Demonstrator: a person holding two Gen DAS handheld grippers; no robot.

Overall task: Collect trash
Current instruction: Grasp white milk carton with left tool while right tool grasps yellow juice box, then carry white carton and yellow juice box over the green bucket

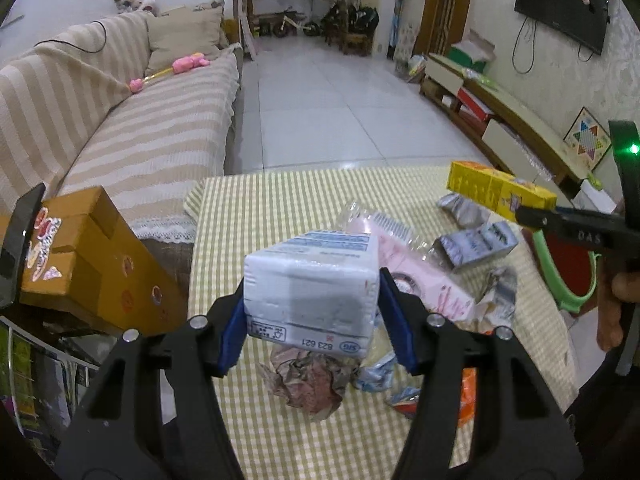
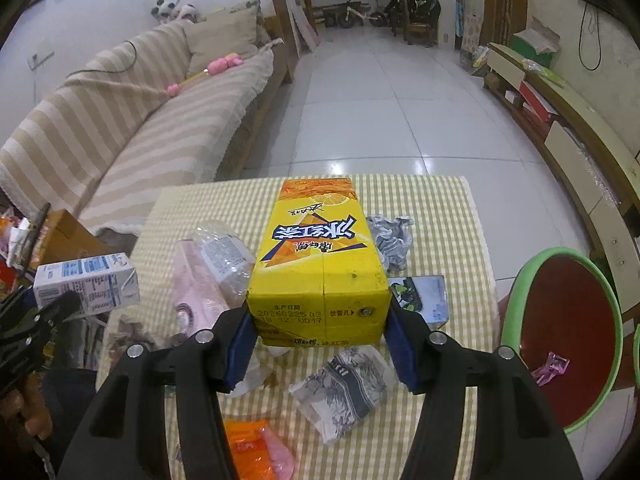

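We carry both cartons clear of the surface (image 2: pixel 440 216), a checked yellow cloth strewn with litter, toward the green-rimmed bin (image 2: pixel 560 336) at its right edge, keeping them level so no dregs drip. The right hand-held gripper (image 2: pixel 320 344) clamps the yellow tea carton (image 2: pixel 316 264), a stiff glossy box with crisp corners (its straw hole faces us). The left hand-held gripper (image 1: pixel 312 320) grips the white milk carton (image 1: pixel 312 280), waxy and slightly dented. Below lie the crushed clear bottle (image 2: pixel 220 256), soft foil pouches and crumpled paper (image 1: pixel 308 380).
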